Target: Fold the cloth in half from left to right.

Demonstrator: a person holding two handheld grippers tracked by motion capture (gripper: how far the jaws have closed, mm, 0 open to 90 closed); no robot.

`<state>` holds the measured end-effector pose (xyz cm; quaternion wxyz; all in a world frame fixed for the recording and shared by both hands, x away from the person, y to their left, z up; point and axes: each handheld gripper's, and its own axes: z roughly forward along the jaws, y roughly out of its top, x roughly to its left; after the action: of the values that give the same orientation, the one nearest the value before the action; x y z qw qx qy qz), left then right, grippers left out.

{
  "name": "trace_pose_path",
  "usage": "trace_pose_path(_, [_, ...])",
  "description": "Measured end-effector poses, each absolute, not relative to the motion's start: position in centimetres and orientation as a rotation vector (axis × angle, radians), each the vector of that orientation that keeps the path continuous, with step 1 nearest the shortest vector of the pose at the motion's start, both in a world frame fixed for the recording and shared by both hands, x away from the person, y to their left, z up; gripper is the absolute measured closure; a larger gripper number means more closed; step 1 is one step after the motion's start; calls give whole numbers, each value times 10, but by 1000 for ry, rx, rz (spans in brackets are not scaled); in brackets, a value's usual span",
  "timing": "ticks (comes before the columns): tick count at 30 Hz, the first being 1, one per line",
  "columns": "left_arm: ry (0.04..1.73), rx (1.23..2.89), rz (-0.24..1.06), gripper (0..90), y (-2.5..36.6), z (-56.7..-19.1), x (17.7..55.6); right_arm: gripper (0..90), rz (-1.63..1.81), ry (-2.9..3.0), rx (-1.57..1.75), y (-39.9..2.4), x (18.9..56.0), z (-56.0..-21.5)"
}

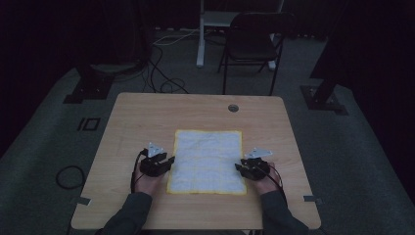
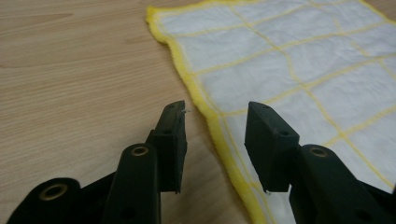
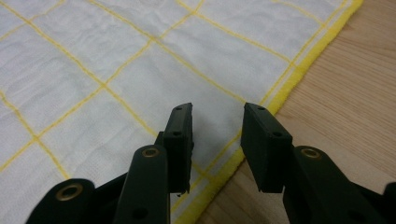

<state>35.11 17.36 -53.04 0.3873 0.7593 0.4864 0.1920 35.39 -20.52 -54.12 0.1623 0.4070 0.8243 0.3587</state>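
White cloth with yellow grid lines and border (image 1: 207, 161) lies flat on the wooden table (image 1: 142, 117), nearer the person's edge, roughly centred. Left gripper (image 1: 170, 160) sits at the cloth's left edge, jaws apart (border runs between them, no contact seen). Right gripper (image 1: 238, 167) sits at the right edge, jaws apart over the border, nothing pinched.

We see a white cloth (image 1: 208, 161) spread flat on the tabletop (image 1: 147, 115) (yellow hem, thin yellow grid lines), its left edge slightly wavy.
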Motion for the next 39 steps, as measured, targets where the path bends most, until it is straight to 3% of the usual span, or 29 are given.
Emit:
trace_pose_path(22, [1251,1960,433,579,153,-544,359,632,1026,2350,1161,-205,353,-541])
trace_pose_path(24, [1261,1957,434,630,153,-543,359,630,1025,2350,1161,-205,353,-541])
trace_pose_path(27, [1268,1957,425,804,153,-544,358,629,1024,2350,1159,-205,353,-541])
trace_pose_path(29, [1261,1964,420,852,153,-544,358,627,1026,2351,1159,-205,353,-541])
trace_pose_path(39, [1250,1935,399,875,154,-539,354,605,1039,2361,1167,-207,354,-541])
